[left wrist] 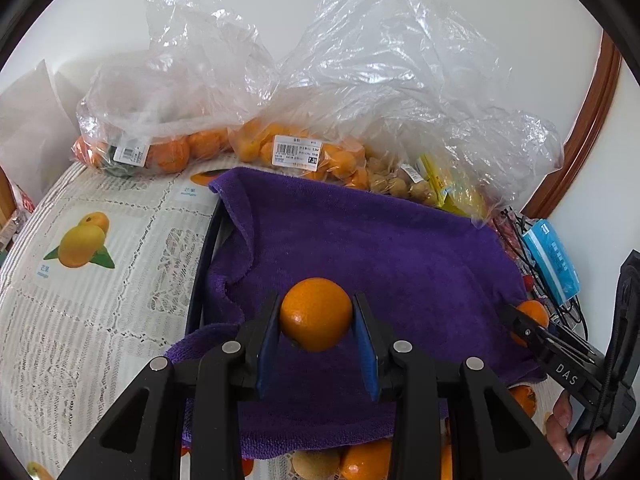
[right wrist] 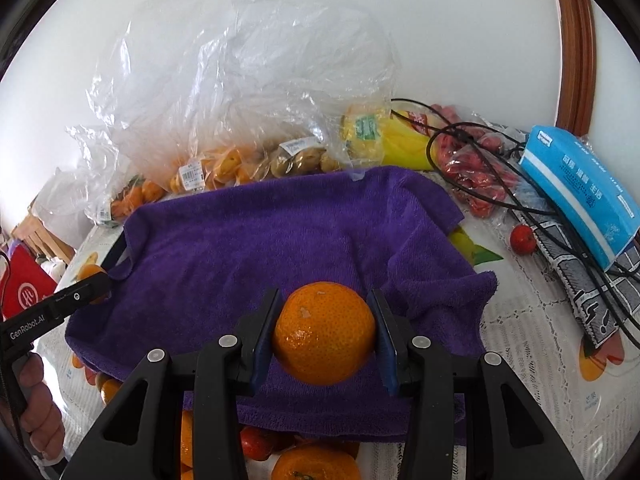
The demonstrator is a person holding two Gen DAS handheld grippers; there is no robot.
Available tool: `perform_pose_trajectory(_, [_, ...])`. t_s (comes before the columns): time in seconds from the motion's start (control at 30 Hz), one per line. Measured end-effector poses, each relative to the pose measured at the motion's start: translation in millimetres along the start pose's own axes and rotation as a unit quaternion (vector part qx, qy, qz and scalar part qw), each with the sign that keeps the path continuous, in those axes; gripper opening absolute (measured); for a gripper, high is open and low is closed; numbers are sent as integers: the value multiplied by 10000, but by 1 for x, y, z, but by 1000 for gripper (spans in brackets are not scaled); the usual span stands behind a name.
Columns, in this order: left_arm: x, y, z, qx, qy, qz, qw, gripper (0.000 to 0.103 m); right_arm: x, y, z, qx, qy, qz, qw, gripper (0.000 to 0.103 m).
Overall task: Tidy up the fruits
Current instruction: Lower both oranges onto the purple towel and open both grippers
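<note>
My left gripper [left wrist: 316, 314] is shut on a smooth orange [left wrist: 316, 312] and holds it above a purple towel [left wrist: 360, 240] draped over a dark tray. My right gripper [right wrist: 325, 332] is shut on a larger dimpled orange [right wrist: 325, 332] above the same towel [right wrist: 260, 240]. The right gripper also shows in the left wrist view [left wrist: 520, 322] at the towel's right edge with its orange [left wrist: 534, 312]. More loose oranges [right wrist: 316, 462] lie by the towel's near edge.
Clear plastic bags of oranges [left wrist: 168, 152], kumquats [left wrist: 320, 156] and small brown fruit [left wrist: 400, 184] stand behind the towel by the wall. A yellow packet [right wrist: 380, 136], red fruit bag [right wrist: 476, 172], black cables, a blue tissue pack [right wrist: 580, 188] and one red fruit [right wrist: 522, 238] lie right.
</note>
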State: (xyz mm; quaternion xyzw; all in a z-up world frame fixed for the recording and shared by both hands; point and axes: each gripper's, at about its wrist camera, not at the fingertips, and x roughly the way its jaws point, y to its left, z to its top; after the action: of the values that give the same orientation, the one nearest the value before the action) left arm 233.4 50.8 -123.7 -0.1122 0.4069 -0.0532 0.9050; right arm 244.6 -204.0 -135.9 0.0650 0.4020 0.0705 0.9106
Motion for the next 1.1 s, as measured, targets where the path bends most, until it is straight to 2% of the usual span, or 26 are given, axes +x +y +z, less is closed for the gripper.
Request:
perform_pose_trajectory(0.67, [20, -4, -7, 64, 329, 185, 9993, 33, 14, 8, -7, -197, 204, -109, 9995, 43])
perform_pose_trajectory(1.1, [26, -5, -11, 184, 484, 303, 9982, 33, 0, 8, -5, -174, -98, -163, 9997, 45])
